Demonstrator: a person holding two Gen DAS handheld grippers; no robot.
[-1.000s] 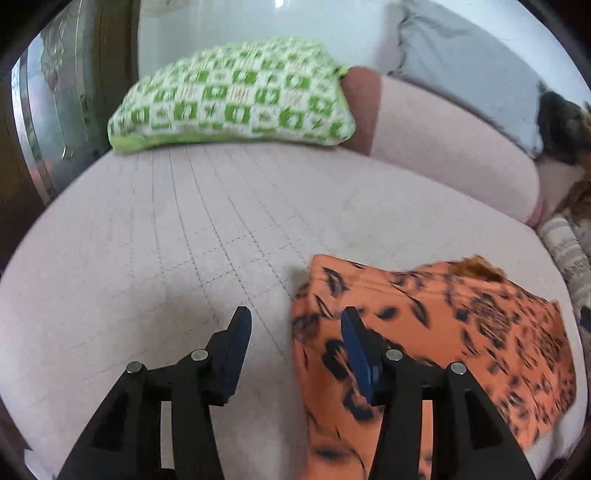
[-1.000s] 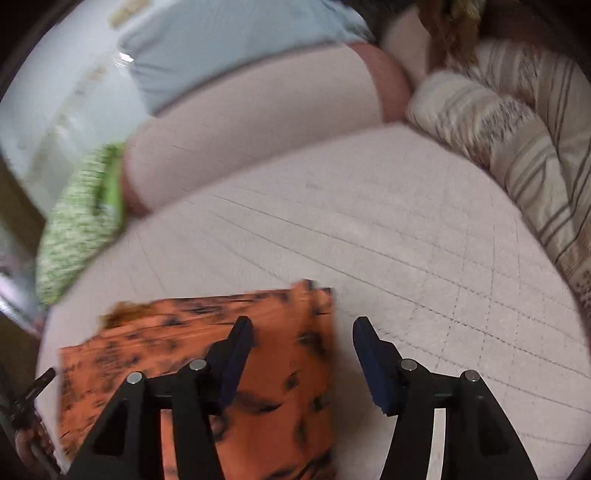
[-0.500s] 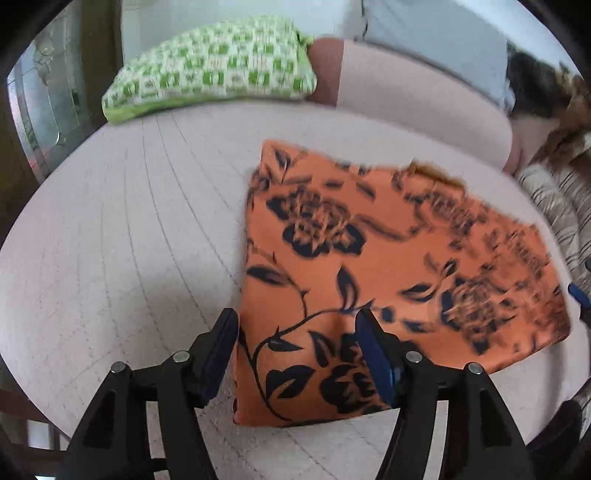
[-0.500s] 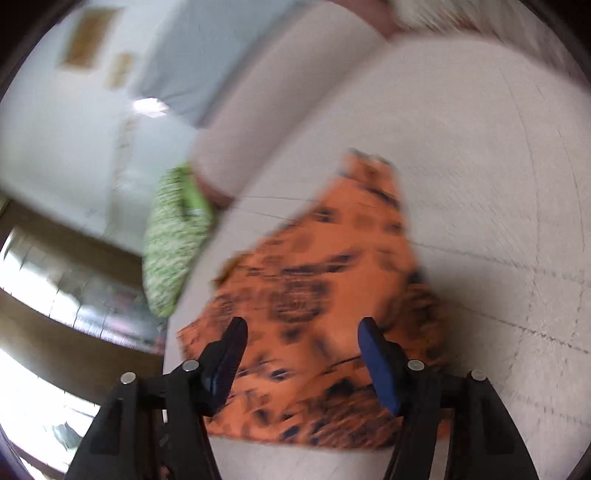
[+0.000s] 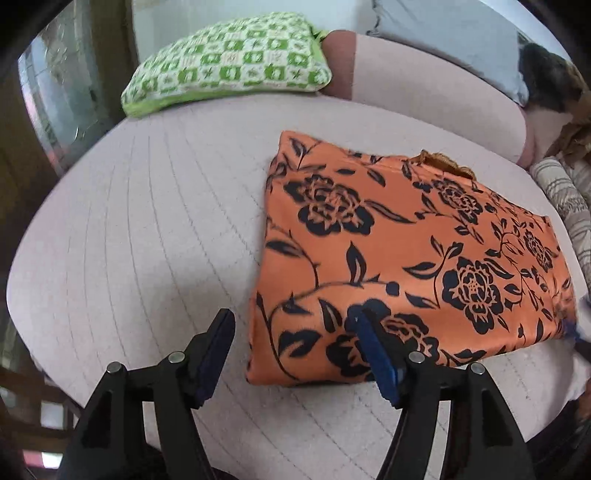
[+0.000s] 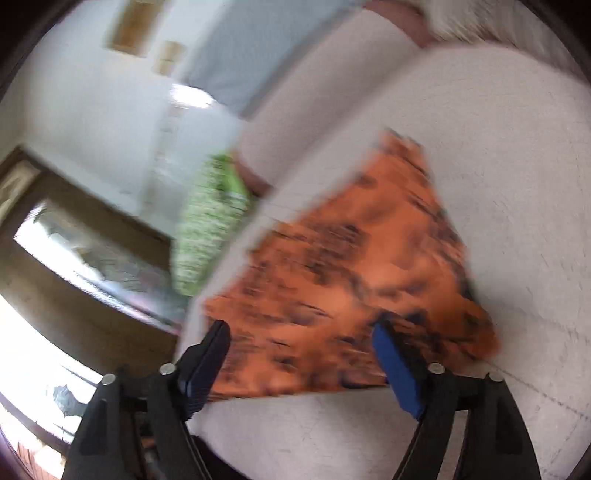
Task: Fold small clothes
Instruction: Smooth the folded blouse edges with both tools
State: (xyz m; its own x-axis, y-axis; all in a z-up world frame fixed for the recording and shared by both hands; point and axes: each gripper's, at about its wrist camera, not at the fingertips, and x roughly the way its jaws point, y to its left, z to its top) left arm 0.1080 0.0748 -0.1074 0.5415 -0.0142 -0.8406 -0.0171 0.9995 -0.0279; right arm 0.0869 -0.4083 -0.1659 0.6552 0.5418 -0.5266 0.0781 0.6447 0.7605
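Note:
An orange garment with a black flower print (image 5: 388, 236) lies folded flat on the pale pink quilted bed (image 5: 147, 240). My left gripper (image 5: 291, 317) hovers open above its near left corner; the right finger (image 5: 373, 350) is over the cloth and the left finger (image 5: 214, 347) is over bare bed. In the blurred, tilted right wrist view the same garment (image 6: 351, 266) shows. My right gripper (image 6: 301, 328) straddles its near edge. Its jaws are opening, and the pads do not press on the cloth.
A green and white checked pillow (image 5: 229, 62) lies at the bed's head, beside a pink bolster (image 5: 424, 92) and a grey pillow (image 5: 443, 33). A striped blanket (image 5: 569, 199) is bunched at the right. A wooden-framed glass panel (image 5: 55, 92) stands beyond the left edge.
Both grippers have pulled back from the garment's far edge to its near edge and widened their jaws. The right wrist view has rolled and tilted. The garment lies folded on the bed.

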